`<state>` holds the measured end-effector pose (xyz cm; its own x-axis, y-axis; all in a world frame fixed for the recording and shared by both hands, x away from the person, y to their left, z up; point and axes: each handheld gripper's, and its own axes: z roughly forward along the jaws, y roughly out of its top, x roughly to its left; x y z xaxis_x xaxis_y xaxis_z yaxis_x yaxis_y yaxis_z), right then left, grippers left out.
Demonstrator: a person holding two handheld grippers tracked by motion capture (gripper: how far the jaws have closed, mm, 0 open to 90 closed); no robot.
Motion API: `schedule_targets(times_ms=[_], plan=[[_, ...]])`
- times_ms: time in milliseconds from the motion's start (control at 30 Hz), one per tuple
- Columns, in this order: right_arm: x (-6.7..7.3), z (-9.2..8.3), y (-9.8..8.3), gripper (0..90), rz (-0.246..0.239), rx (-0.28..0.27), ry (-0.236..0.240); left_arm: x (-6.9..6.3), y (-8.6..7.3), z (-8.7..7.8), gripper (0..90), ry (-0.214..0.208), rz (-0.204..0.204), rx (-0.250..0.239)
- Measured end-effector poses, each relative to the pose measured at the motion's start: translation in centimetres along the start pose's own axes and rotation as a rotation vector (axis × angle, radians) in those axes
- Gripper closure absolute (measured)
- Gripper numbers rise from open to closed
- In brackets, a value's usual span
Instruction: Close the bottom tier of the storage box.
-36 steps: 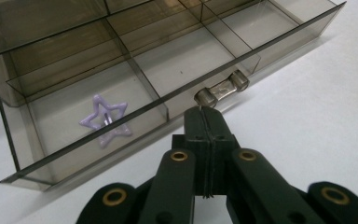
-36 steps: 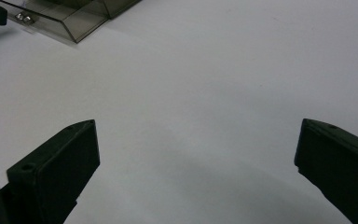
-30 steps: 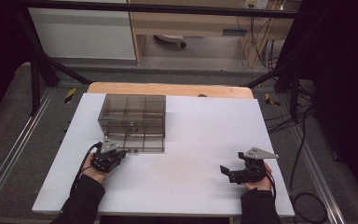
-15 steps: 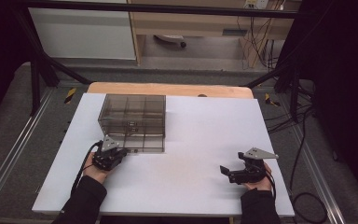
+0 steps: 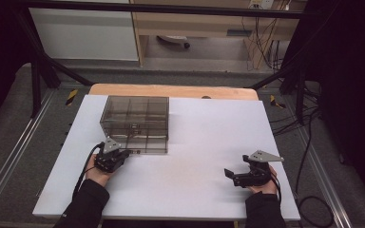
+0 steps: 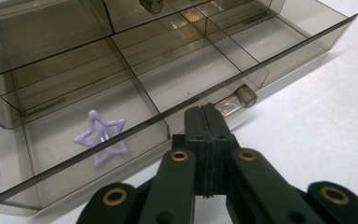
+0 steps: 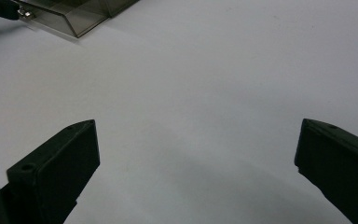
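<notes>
Left gripper (image 6: pixel 204 116), jaws pressed together, touches the smoky clear plastic drawer (image 6: pixel 177 74)'s front; lilac star (image 6: pixel 101 136) already inside. Drawer open, closing remains. Right gripper (image 7: pixel 196 154) gapes idle.

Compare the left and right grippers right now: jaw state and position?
The left gripper has its jaws pressed shut; the right gripper has them spread wide. The left gripper sits at the smoky drawer box, its tips at the drawer's front edge; the right gripper rests apart from it over bare white table. Both are hand-held with nothing between their jaws.
</notes>
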<state>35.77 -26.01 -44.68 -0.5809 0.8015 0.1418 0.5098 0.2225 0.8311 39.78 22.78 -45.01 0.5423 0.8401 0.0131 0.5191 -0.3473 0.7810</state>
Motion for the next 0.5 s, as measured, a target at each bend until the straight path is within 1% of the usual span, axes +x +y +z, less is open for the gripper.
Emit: schedule_targets(times_ms=[500], plan=[[0.0, -0.01, 0.0, 0.7, 0.001, -0.001, 0.0, 0.25, 0.18, 0.27, 90.0, 0.004, -0.019, -0.011]])
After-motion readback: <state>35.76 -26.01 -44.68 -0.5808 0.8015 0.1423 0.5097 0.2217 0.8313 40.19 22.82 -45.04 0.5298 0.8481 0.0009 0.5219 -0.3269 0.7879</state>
